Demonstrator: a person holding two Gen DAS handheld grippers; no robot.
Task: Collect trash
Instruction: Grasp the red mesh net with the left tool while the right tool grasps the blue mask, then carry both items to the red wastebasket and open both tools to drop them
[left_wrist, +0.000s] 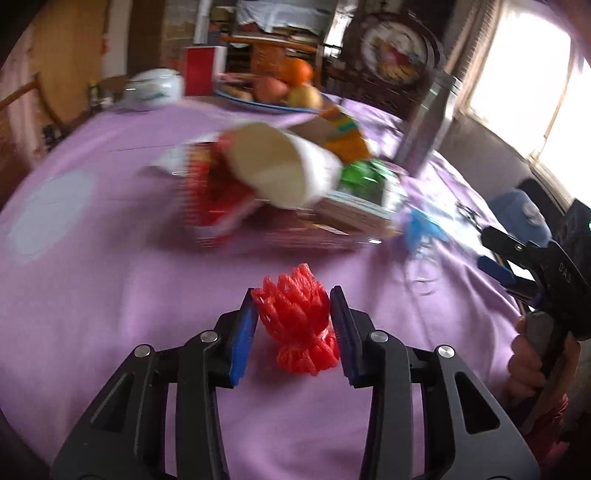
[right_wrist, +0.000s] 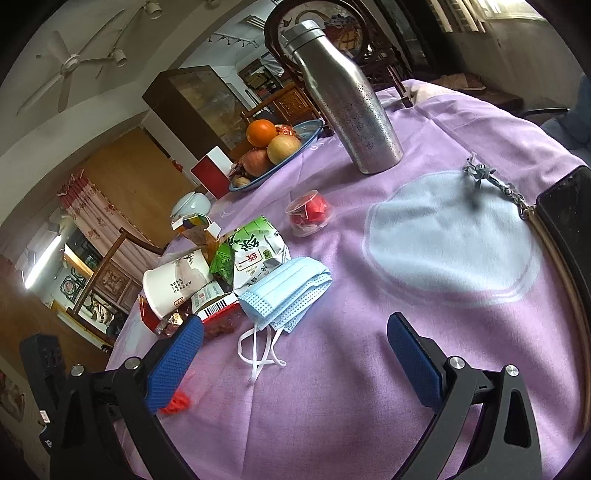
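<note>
A red foam fruit net (left_wrist: 295, 325) lies on the purple tablecloth (left_wrist: 110, 295), and my left gripper (left_wrist: 293, 308) has both blue pads against its sides. A blurred bit of the net (right_wrist: 177, 400) shows beside the finger in the right wrist view. My right gripper (right_wrist: 293, 319) stands open over the cloth with nothing between its fingers, just short of a blue face mask (right_wrist: 284, 291). Behind the mask is a pile: a tipped paper cup (right_wrist: 173, 284), a green-and-white packet (right_wrist: 251, 247) and a red box (right_wrist: 218, 306). A small clear cup with red contents (right_wrist: 308, 212) sits alone.
A steel bottle (right_wrist: 351, 107) stands at the back, beside a fruit plate (right_wrist: 312, 131). A pale blue round patch (right_wrist: 450, 240), keys (right_wrist: 480, 173) and a black phone (right_wrist: 569, 210) lie to the right. A person's hand (left_wrist: 524, 354) holds the right gripper's handle.
</note>
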